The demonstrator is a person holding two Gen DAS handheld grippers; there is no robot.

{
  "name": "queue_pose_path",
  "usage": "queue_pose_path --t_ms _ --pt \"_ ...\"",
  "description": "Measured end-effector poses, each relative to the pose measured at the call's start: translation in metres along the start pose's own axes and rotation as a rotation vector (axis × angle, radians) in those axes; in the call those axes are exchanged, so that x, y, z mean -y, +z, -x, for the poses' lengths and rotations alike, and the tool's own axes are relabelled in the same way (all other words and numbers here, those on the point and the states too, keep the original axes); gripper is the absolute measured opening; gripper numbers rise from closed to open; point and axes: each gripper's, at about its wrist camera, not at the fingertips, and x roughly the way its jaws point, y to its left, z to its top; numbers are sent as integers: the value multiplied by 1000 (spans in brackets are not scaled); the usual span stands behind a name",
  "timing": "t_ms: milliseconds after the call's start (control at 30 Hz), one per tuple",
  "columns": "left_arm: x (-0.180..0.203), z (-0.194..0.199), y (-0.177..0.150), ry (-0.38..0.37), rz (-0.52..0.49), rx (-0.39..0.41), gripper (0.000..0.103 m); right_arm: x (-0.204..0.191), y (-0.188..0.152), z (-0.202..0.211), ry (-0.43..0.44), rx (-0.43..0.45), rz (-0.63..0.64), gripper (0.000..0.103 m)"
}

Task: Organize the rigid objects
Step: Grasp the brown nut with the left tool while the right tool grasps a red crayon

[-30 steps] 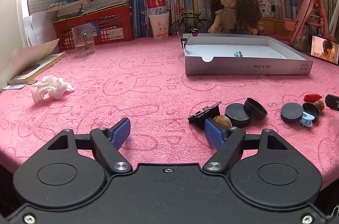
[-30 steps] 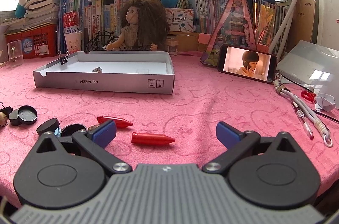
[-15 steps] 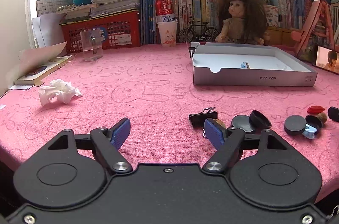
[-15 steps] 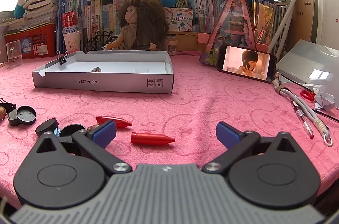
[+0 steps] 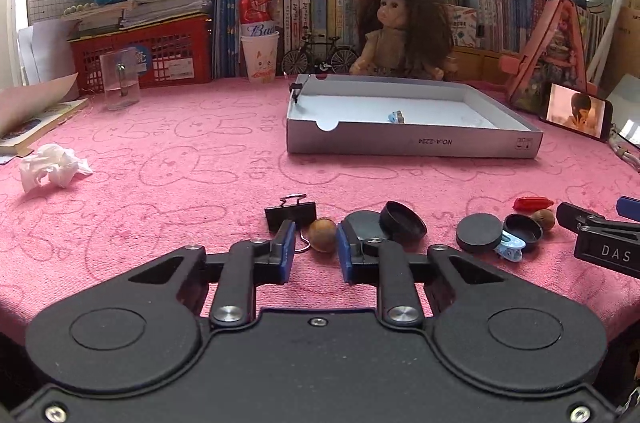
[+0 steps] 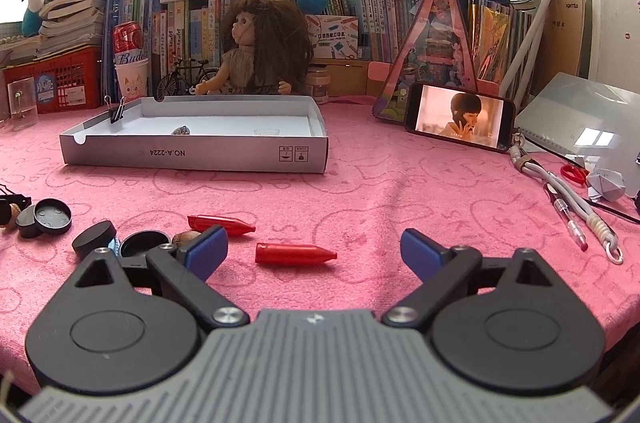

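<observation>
In the left wrist view a brown nut [image 5: 322,241] lies on the pink cloth between the tips of my left gripper [image 5: 316,243]. Its jaws are closing around the nut, and a thin gap still shows on the nut's left side. A black binder clip [image 5: 290,215] sits just beyond the left finger, black round lids [image 5: 402,223] just beyond the right one. In the right wrist view my right gripper [image 6: 314,247] stands wide, its jaws closing slightly. A red bullet-shaped piece [image 6: 294,254] lies untouched between them. The grey cardboard box [image 5: 412,143] stands further back.
More small items lie in a row: a second red piece [image 6: 222,223], black lids [image 6: 94,233], a blue clip [image 5: 510,249]. A crumpled tissue [image 5: 52,169] lies left. A phone [image 6: 460,117], cord and pens [image 6: 568,211] lie right. Books, a doll and baskets line the back.
My left gripper has shifted right and closed from wide open to a narrow gap around the nut. The right gripper stayed in place and narrowed a little.
</observation>
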Motion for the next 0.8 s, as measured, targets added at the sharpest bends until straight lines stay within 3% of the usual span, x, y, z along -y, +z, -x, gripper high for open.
queue_pose_path --t_ms 267,533,800 --pt "3 -8 1 16 -17 7 18 0 -1 2 11 -6 -23 69" --pt "3 -20 3 21 -17 -4 18 -4 -2 2 27 -11 -24 67" --pt "2 -21 2 18 -15 4 17 -6 -4 2 23 -12 -23 49"
